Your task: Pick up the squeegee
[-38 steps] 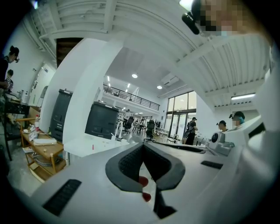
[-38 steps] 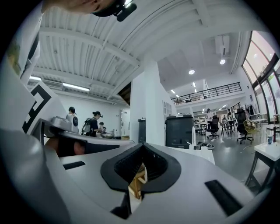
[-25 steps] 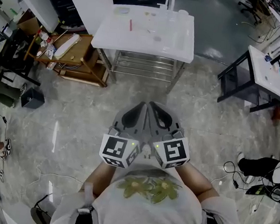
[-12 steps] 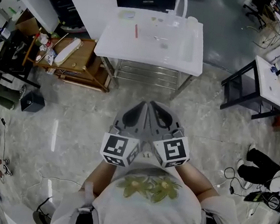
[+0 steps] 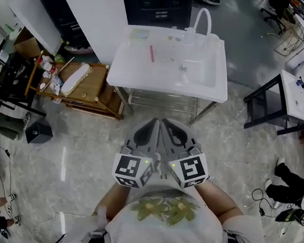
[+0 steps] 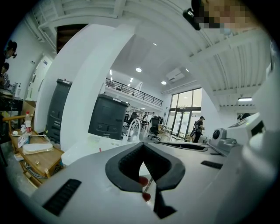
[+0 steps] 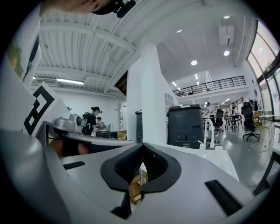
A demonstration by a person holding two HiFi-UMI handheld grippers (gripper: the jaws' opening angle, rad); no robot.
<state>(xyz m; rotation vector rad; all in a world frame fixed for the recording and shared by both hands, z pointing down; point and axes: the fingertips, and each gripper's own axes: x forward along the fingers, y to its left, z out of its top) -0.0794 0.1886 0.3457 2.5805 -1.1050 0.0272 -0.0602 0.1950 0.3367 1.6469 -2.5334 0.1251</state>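
Observation:
A slim red squeegee (image 5: 151,53) lies on the white sink table (image 5: 125,77), left of the basin, far ahead of me. It shows in the left gripper view as a small red mark (image 6: 99,150) on the tabletop. Both grippers are held close to my chest, side by side, well short of the table. My left gripper (image 5: 152,122) has its jaws pressed together with nothing held; its own view shows the left gripper (image 6: 142,151) shut. My right gripper (image 5: 166,124) is also shut and empty, as the right gripper (image 7: 142,152) shows in its own view.
A curved faucet (image 5: 203,20) stands at the table's back edge. A wooden cart (image 5: 85,86) with clutter sits left of the table. A dark cabinet (image 5: 154,4) stands behind. A black-framed side table (image 5: 285,101) is at the right. A person's legs (image 5: 293,178) and cables lie on the floor.
The sink table has drawn nearer and sits lower in the head view. Both grippers stay shut together in front of my chest.

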